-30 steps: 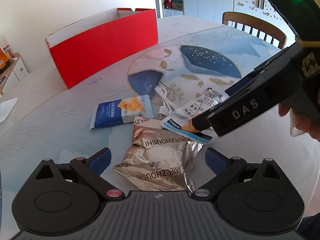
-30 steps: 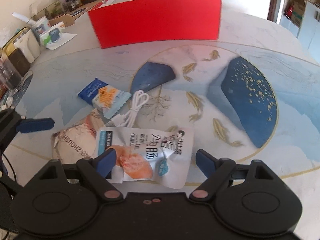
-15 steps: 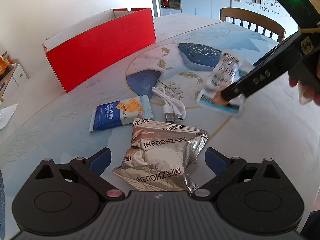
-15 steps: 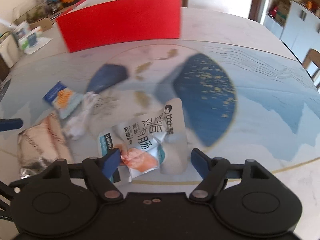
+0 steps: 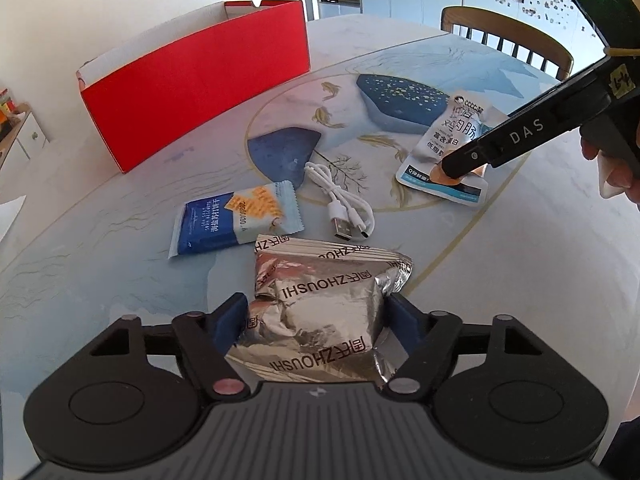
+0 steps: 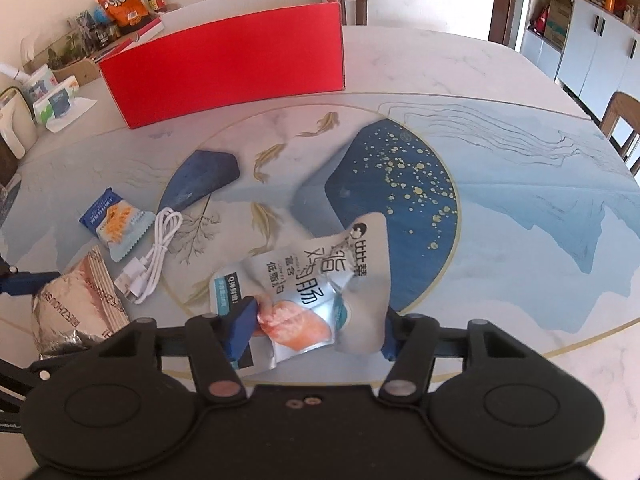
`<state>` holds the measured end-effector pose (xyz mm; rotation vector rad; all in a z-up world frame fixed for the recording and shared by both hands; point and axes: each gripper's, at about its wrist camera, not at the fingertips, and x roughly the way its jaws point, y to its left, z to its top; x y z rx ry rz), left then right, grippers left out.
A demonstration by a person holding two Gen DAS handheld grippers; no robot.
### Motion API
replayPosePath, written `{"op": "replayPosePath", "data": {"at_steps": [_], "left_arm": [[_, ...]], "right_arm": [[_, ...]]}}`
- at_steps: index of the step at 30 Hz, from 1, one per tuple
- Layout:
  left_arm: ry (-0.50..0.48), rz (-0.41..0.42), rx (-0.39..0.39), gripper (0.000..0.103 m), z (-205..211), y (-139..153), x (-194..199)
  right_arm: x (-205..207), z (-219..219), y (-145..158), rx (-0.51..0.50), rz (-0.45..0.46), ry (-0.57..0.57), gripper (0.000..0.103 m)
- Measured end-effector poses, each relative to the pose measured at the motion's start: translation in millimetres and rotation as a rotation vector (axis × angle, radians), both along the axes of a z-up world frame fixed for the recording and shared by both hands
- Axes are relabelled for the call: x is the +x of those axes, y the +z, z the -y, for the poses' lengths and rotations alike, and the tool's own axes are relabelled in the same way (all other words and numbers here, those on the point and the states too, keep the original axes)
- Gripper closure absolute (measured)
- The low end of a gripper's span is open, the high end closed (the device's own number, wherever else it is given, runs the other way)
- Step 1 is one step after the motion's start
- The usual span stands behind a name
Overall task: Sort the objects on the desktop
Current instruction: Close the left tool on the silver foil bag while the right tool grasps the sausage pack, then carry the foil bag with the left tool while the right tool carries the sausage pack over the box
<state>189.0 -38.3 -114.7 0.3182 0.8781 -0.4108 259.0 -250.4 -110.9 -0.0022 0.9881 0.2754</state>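
A crumpled silver foil snack packet lies at the near table edge. My left gripper is closing on it, and both blue pads press its sides. A white sausage packet sits creased between the closing jaws of my right gripper, which grips it at its lower end. In the left wrist view that packet tilts up at the right, over the blue painted patch. A blue cracker packet and a white USB cable lie loose between the grippers. The red open box stands at the far left.
The round table has a painted fish design. A wooden chair stands behind it, and another chair at the right. A side counter with snack bags and tissue packs sits beyond the box. A hand holds the right gripper.
The right gripper drew the white sausage packet off the silver packet and carried it to the right. Both pairs of jaws narrowed, the left onto the silver packet, which now looks squeezed.
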Motion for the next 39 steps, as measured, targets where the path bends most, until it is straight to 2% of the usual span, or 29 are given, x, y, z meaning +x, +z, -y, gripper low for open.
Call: {"op": "replayPosePath", "data": {"at_steps": [6, 7, 9, 10, 17, 30, 39], "left_arm": [[0.031, -0.020, -0.039, 0.040, -5.2, 5.2, 5.0], [0.035, -0.024, -0.045, 0.041, -6.0, 5.8, 5.8], [0.042, -0.027, -0.058, 0.045, -7.1, 8.2, 6.5], [0.044, -0.027, -0.061, 0.045, -7.1, 9.1, 6.6], [0.066, -0.013, -0.102, 0.046, -10.3, 20.2, 6.7], [0.128, 0.009, -0.164, 0.046, -18.9, 50.1, 18.2], [0.170, 0.084, -0.188, 0.046, -26.4, 81.8, 41.1]], "right_arm": [[4.7, 2.8, 1.8, 0.042, -0.009, -0.019, 0.051], [4.7, 3.0, 2.9, 0.052, -0.007, -0.019, 0.056], [6.4, 3.6, 5.6, 0.074, -0.014, -0.017, 0.091], [8.1, 3.9, 5.9, 0.078, -0.025, -0.023, 0.095], [12.5, 5.6, 9.0, 0.105, -0.014, -0.015, 0.096], [16.2, 3.3, 41.7, 0.166, 0.033, -0.010, 0.096], [32.1, -6.4, 70.0, 0.154, 0.061, 0.035, 0.096]]}}
